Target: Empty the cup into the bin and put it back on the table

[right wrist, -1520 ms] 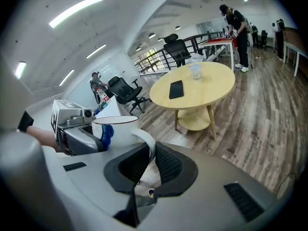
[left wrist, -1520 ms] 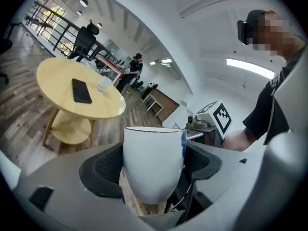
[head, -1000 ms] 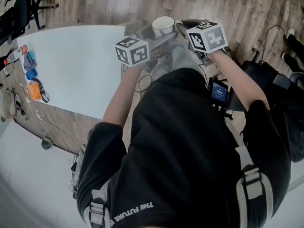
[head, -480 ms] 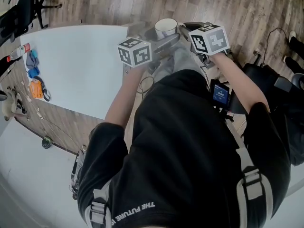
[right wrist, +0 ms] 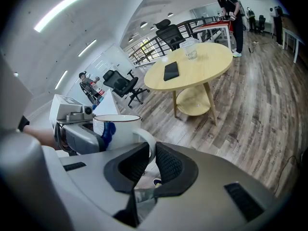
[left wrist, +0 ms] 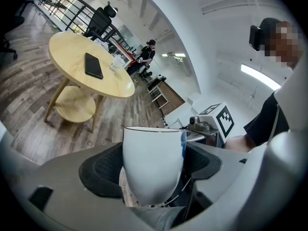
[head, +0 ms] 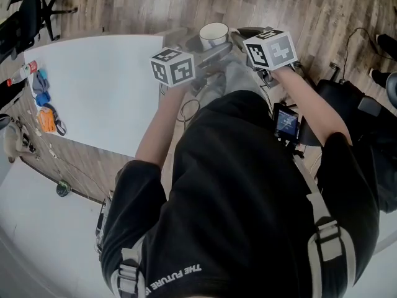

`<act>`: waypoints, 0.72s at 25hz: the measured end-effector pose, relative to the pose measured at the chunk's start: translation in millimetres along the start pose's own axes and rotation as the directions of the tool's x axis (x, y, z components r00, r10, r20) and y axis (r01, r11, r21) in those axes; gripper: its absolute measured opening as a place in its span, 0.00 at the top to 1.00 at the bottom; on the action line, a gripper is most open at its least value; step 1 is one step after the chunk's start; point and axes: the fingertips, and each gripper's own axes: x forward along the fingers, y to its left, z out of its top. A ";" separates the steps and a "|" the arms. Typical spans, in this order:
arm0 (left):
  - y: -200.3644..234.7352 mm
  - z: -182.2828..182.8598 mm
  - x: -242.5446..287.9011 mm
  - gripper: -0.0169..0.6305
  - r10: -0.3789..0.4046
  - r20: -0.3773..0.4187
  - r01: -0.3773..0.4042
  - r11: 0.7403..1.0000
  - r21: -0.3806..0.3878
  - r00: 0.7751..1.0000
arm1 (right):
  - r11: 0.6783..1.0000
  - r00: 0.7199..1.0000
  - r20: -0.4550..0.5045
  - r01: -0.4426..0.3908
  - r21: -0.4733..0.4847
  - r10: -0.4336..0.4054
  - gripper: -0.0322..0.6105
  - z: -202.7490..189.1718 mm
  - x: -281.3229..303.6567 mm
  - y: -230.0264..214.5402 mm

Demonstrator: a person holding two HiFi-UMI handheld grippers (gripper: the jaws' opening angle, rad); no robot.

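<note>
While squinting down through the head view, can just read "THE FUTURE" in white, upside down, on the back of the black shirt [head: 236,197]. Can't find any other legible print: only black-and-white square markers on the left cube [head: 172,67] and right cube [head: 270,48], plus a small lit screen [head: 286,121] by the right forearm, way too tiny to read.

Reaches both bare forearms forward and angles them inward to meet at the white cup [head: 213,35]. Tilts the left gripper [left wrist: 153,165] slightly down, jaws clamped on the cup's body from both sides. Pitches the right gripper [right wrist: 151,150] more steeply, jaws nearly together and pinching the cup's handle. Holds the cup upright, rim up, blue mark on its side, in the air just off the edge of the white desk [head: 93,85], above the wood floor [head: 298,11].
</note>
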 end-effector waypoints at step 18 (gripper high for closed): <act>-61.7 86.7 -56.6 0.39 0.005 0.310 -0.141 0.898 0.416 0.951 | 0.922 0.925 0.380 0.133 -0.363 0.016 0.87 104.2 -66.3 60.7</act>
